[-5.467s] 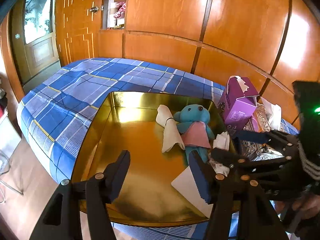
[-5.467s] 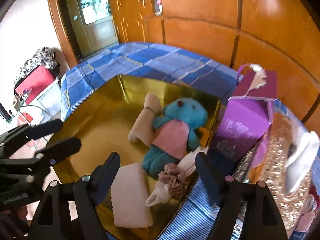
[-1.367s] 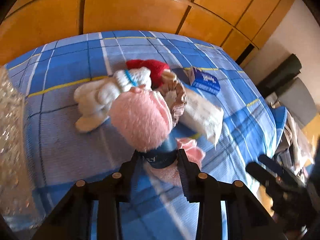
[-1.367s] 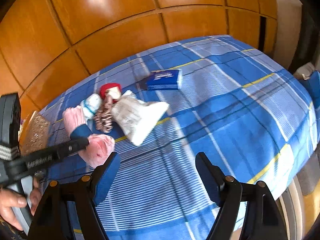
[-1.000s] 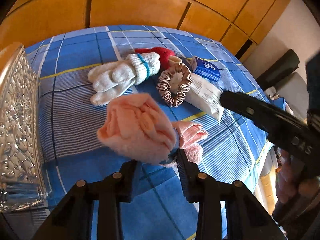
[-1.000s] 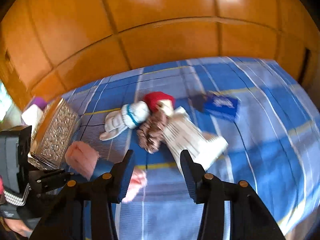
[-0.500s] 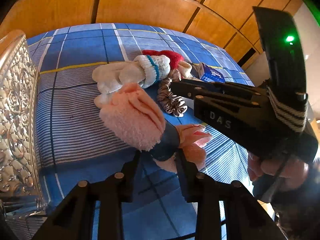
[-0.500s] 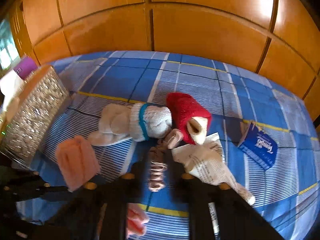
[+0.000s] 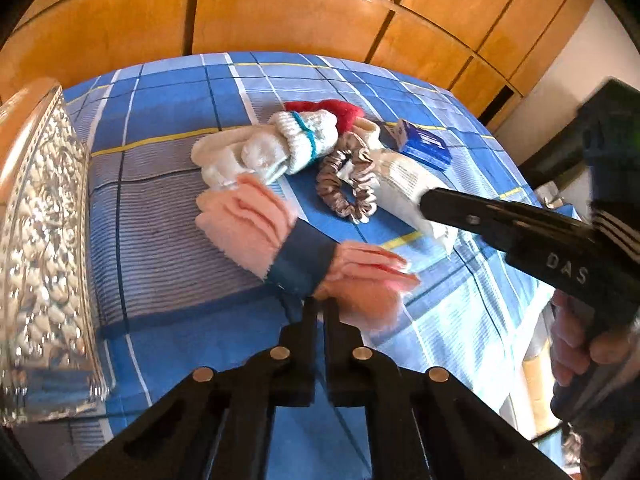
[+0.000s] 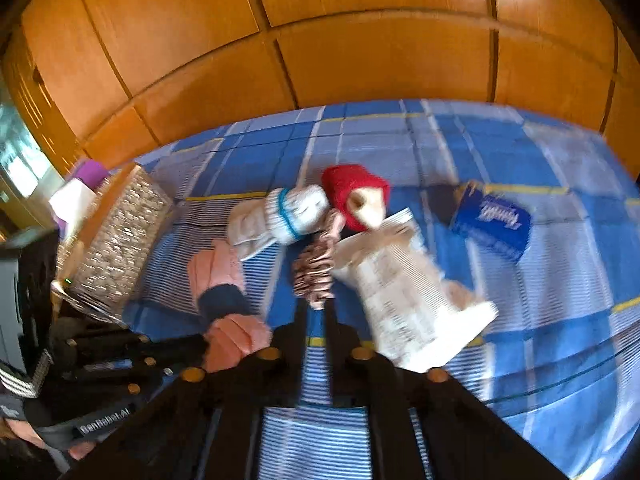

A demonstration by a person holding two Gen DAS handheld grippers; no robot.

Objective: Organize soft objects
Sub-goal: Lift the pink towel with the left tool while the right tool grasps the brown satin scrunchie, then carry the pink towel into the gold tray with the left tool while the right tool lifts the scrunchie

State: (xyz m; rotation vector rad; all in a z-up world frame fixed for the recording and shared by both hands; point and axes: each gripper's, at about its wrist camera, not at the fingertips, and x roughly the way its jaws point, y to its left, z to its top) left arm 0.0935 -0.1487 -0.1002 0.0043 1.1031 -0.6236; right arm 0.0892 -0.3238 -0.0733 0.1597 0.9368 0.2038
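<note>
My left gripper (image 9: 320, 304) is shut on a pink rolled cloth with a dark blue band (image 9: 280, 240), held just over the blue plaid bed; the cloth also shows in the right wrist view (image 10: 218, 276). My right gripper (image 10: 316, 304) is shut on the near end of a satin scrunchie (image 10: 314, 268), which also shows in the left wrist view (image 9: 348, 184). A white sock bundle (image 9: 276, 148), a red sock bundle (image 10: 352, 188) and a white printed packet (image 10: 404, 292) lie by the scrunchie.
A silver embossed box (image 9: 36, 248) stands at the left. A small blue pack (image 10: 492, 220) lies at the right on the plaid bed cover (image 9: 168, 280). Wooden panels (image 10: 360, 48) rise behind the bed. The bed edge drops at the right.
Both grippers moved from the gold tray to the pile. The left one closed tighter on the pink cloth. The right one came in and shut on the scrunchie.
</note>
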